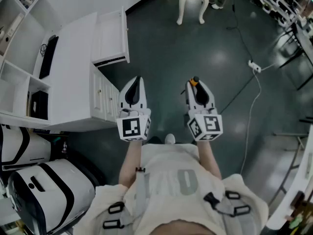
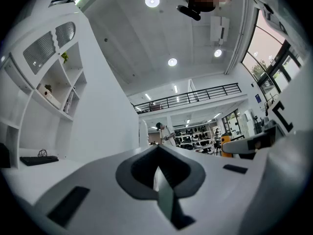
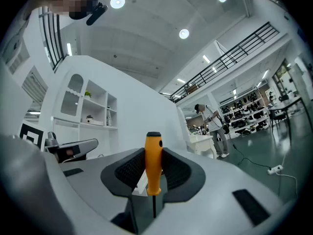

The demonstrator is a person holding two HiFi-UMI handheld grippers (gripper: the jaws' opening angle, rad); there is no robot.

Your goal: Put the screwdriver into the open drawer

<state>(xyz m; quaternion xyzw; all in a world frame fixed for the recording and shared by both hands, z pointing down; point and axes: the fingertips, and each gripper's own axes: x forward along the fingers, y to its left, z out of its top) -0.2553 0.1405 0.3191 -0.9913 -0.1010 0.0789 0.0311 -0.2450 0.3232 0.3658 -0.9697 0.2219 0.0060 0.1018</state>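
Observation:
An orange-handled screwdriver (image 3: 153, 163) stands upright between the jaws of my right gripper (image 3: 152, 182), which is shut on it; its thin dark shaft runs down between the pads. From above, the orange handle (image 1: 195, 82) pokes out at the tip of the right gripper (image 1: 195, 83). My left gripper (image 1: 137, 80) is held beside it, to its left, over the dark floor. Its jaws meet with nothing in them, so the left gripper (image 2: 157, 166) is shut. The open white drawer (image 1: 111, 35) juts out of the white cabinet (image 1: 73, 72), ahead and to the left of both grippers.
A keyboard (image 1: 48, 57) lies on the cabinet top below white shelves (image 1: 19, 43). White and black cases (image 1: 44, 190) stand at the lower left. White table legs (image 1: 191, 4) stand ahead, and a power strip with cable (image 1: 254, 66) lies on the floor to the right.

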